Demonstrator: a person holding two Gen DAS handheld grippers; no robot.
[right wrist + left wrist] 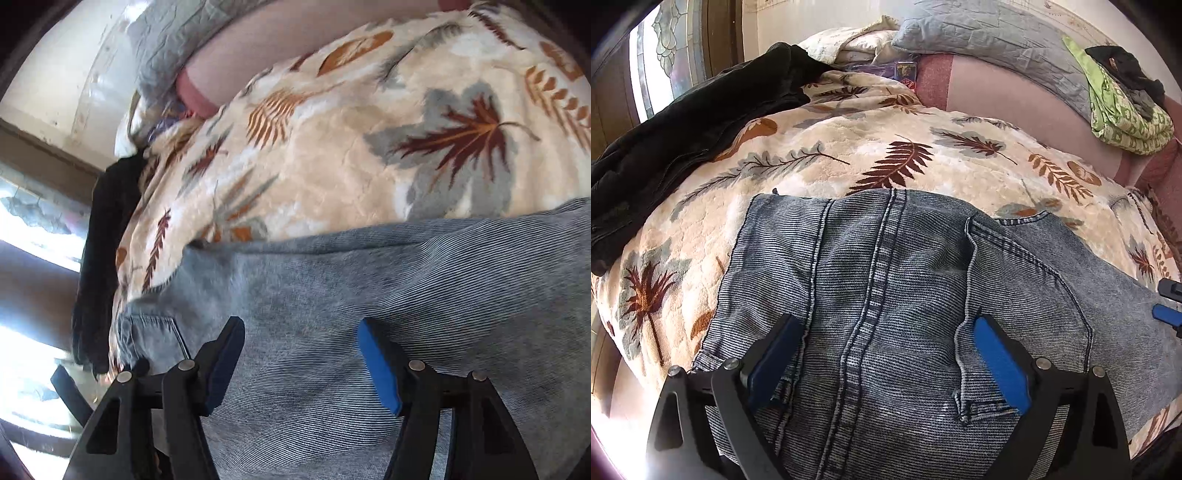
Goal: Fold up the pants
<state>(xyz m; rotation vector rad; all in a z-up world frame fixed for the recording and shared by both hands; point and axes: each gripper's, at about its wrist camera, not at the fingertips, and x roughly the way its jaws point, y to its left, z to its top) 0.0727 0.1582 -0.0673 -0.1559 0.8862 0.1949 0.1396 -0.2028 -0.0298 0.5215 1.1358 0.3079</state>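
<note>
While the jeans are spread across the leaf-patterned blanket at lower centre, the left gripper is held spread above them; the right gripper, somewhat blurred, appears likewise spread, nothing pinched.

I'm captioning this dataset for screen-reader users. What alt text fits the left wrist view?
Open left gripper poised over blue jeans spread on a leaf-patterned blanket. A black garment lies at left, a grey pillow and green cloth behind.
</note>
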